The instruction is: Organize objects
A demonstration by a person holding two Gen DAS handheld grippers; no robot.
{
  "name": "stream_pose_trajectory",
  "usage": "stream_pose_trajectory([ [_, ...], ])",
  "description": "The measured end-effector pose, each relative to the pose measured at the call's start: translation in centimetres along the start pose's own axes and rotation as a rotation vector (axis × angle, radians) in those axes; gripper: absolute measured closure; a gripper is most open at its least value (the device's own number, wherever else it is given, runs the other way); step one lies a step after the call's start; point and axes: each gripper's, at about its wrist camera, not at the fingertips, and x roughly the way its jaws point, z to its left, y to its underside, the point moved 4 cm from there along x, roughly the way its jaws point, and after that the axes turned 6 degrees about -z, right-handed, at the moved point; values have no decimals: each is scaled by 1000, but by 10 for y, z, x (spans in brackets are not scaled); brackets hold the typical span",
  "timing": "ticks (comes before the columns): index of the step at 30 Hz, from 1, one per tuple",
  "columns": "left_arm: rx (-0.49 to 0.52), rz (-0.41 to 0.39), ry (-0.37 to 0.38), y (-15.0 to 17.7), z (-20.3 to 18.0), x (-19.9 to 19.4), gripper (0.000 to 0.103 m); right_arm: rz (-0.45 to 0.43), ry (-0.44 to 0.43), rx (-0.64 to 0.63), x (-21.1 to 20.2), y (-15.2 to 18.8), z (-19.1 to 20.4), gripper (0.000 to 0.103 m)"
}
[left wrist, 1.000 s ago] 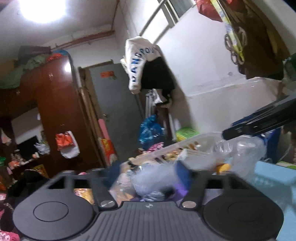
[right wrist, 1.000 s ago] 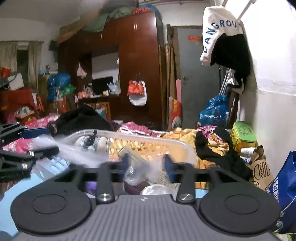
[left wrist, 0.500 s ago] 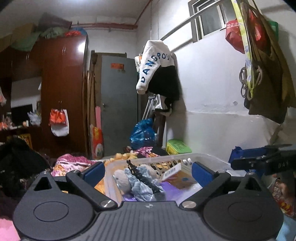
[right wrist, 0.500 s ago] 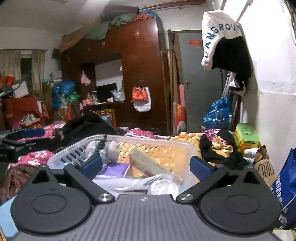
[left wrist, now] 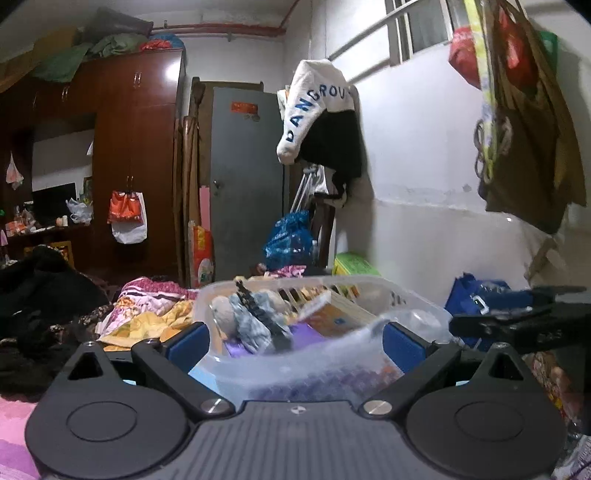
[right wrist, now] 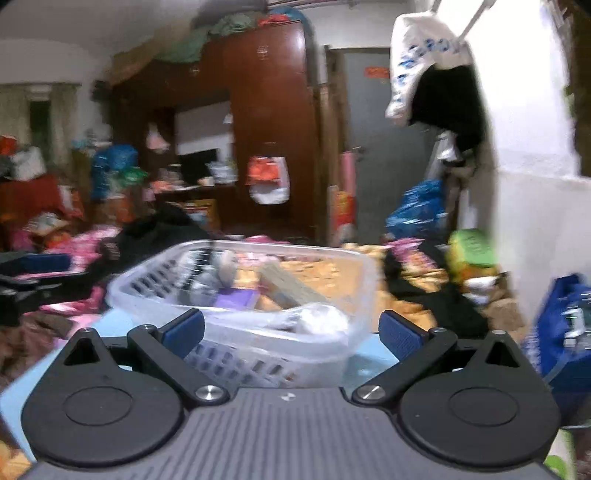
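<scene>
Item: clear plastic slotted basket (right wrist: 236,295), standing on a pale blue surface (right wrist: 373,354) directly ahead of both my tools. Contents, as my right-hand camera lists them: a grey soft toy (right wrist: 218,273) at the far left end, a purple flat item (right wrist: 236,299) beside it, a tan box (right wrist: 288,288) leaning tilted near the middle, and a crumpled clear plastic bag (right wrist: 310,321) against the near wall. My left-hand camera sees the same basket (left wrist: 406,295) closer, and adds a small black figure (left wrist: 258,310) lying across the soft toy (left wrist: 229,314), plus the orange face of the box (left wrist: 328,317); the bag (left wrist: 314,362) is blurred there and spills over the near rim. My left gripper (left wrist: 295,343) stands spread wide with nothing between its blue pads, which sit either side of the basket's near end. My right gripper (right wrist: 291,332) is likewise spread wide and grips nothing. Each camera catches the other tool's dark fingers at its edge. Surroundings: heaped patterned bedding (left wrist: 147,310), a dark red wooden wardrobe (left wrist: 140,158), a grey door (left wrist: 243,181), a white lettered garment (left wrist: 314,107) hung on the wall. Only the left view shows the barred window (left wrist: 417,26) and hanging brown bags (left wrist: 528,147); the right view is blurred overall.
</scene>
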Motion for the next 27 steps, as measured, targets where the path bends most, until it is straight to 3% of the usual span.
stream_pose_trajectory([
  [3,14,40,-12,3,-11,-12,2,-15,88,-37,-18,6,8,0],
  [5,8,57,-12,6,-16,-19,2,-43,78,-54,-29,8,11,0],
  [7,5,69,-5,9,-19,-22,2,-15,45,-39,-35,11,12,0],
  [11,-40,92,-7,15,-15,-23,2,3,-15,60,-37,18,8,0],
  [27,-58,88,-30,15,-14,-20,2,-22,-6,59,-39,19,10,0],
])
